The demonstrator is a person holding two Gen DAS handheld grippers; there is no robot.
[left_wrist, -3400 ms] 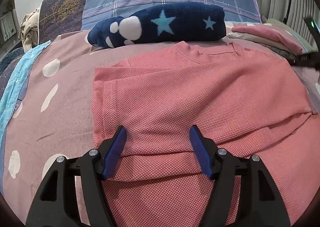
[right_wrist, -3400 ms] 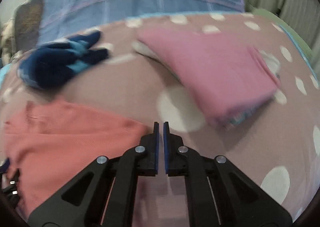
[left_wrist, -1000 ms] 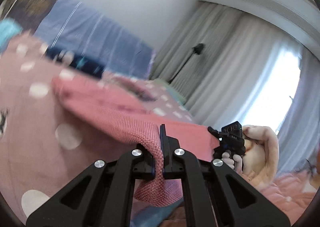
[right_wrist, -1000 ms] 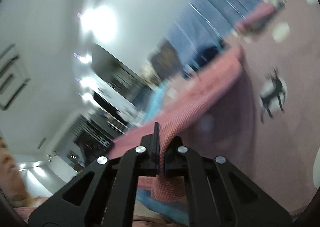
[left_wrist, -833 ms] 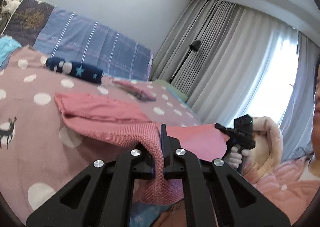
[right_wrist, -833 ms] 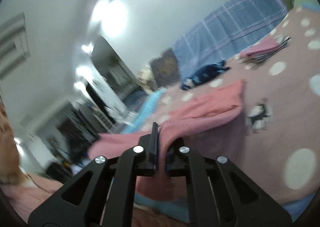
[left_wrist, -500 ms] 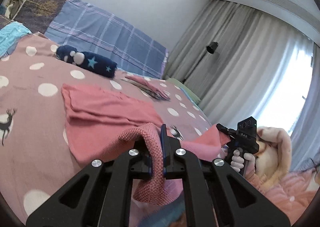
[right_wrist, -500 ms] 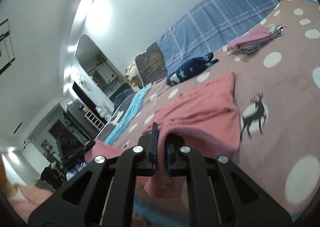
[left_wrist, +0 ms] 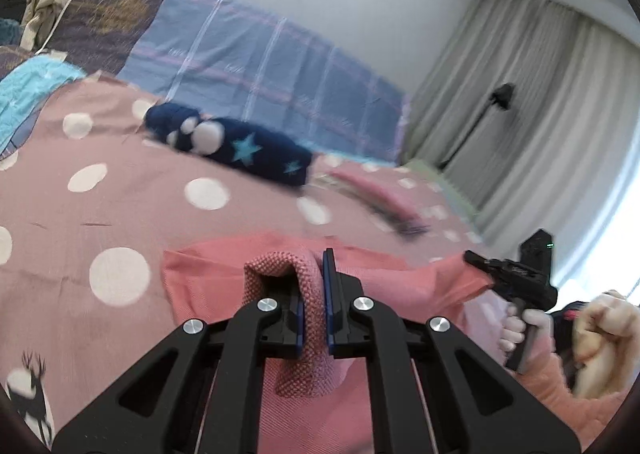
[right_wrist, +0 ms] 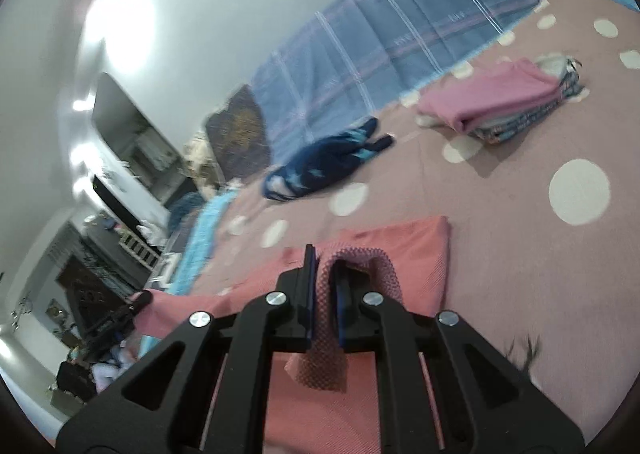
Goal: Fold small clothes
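From the left wrist camera I see my left hand-held gripper (left_wrist: 313,306) pinched tight on a bunched corner of the coral shirt (left_wrist: 224,278), a flap of knit hanging below the fingers. The shirt lies on the polka-dot bed cover (left_wrist: 120,194), nearer to me than the navy star blanket (left_wrist: 240,150). To the shirt's right, the right hand-held gripper (left_wrist: 476,258) grips its other corner.

From the right wrist camera, my right hand-held gripper (right_wrist: 323,294) is clamped on a fold of the coral shirt (right_wrist: 416,246), knit looped over the right-side finger. Beyond the shirt sit the navy star blanket (right_wrist: 324,170) and a folded pink pile (right_wrist: 496,98).
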